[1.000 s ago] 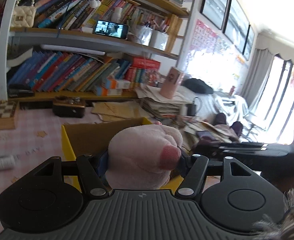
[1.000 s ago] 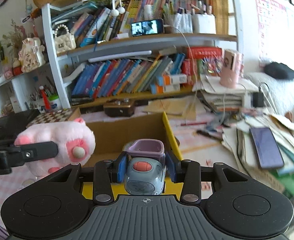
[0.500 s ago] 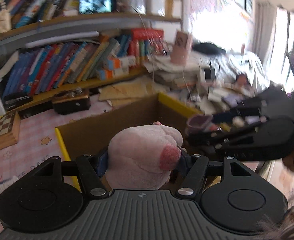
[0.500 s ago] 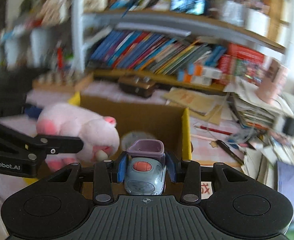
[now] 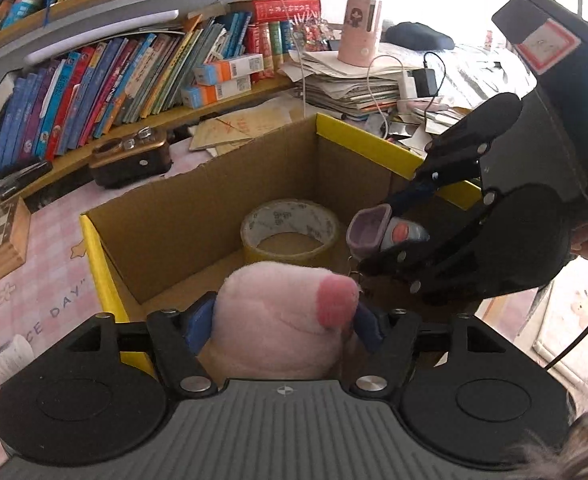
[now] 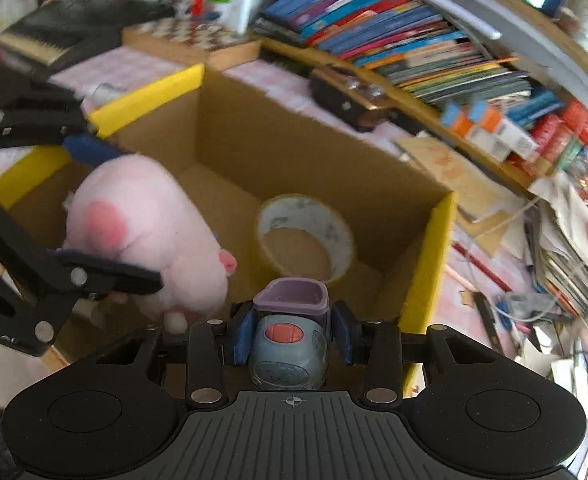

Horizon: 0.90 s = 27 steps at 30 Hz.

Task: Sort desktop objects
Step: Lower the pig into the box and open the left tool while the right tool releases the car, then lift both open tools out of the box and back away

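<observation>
The left tool [image 5: 284, 322] has the pink plush toy [image 5: 282, 316] between its blue pads; its jaws have just been opening, the near pad showing a slight gap, so the toy looks about to drop. The right tool [image 6: 292, 336] stays clenched on the small grey toy car [image 6: 288, 352]. Both hang over the open cardboard box [image 5: 166, 220], where a roll of tape [image 5: 290, 232] already lies on the floor, so one item is sorted and two are at the point of release; a white tube [image 5: 2, 364] on the desk remains outside. Compared with a second ago, both tools have tipped down from facing the bookshelf into the box and have drawn close together.
</observation>
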{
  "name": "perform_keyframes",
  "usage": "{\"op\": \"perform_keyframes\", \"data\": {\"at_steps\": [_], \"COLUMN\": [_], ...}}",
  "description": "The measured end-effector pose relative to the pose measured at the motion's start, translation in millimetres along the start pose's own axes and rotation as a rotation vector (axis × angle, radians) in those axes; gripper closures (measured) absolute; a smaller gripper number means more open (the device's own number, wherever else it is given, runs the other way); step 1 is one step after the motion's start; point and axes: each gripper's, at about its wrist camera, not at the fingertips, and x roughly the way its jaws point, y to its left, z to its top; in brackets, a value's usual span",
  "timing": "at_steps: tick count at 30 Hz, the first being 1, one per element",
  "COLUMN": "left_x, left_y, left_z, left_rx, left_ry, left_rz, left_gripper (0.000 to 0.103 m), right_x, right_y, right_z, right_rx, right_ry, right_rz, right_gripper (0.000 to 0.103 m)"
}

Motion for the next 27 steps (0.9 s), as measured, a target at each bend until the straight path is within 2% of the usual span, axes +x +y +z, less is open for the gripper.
{"op": "perform_keyframes", "data": {"at_steps": [1, 4, 15, 17, 21, 27], "left_x": [0, -2, -38, -48, -69, -101], "left_y": [0, -2, 9, 12, 16, 22], "left_z": [0, 1, 4, 4, -2, -22], "left_rx": [-0.001, 0.006, -0.075, -0.096, -0.150, -0.239], "left_ry": [0.000, -0.010, -0.136, -0.161, -0.218, -0.280], "left_rz": [0.001, 0.021, 0.084, 0.097, 0.152, 0.188], "left_gripper": [0.033, 0.017, 0.011, 0.008, 0.000, 0.000], "right_x": [2, 3, -23, -32, -51, -79], "right_y": [0, -2, -12, -13, -14, -6], "right_z": [1, 3, 1, -1, -8, -26], "right_rx": [-0.011, -0.001, 0.103, 0.141, 0.233, 0.375], "right_ry": [0.008, 0.009, -0.088, -0.119, -0.180, -0.255], "right_rz": [-0.004, 0.003, -0.033, -0.058, -0.101, -0.153], "right_gripper": [0.062, 0.063, 0.062, 0.056, 0.054, 0.049]}}
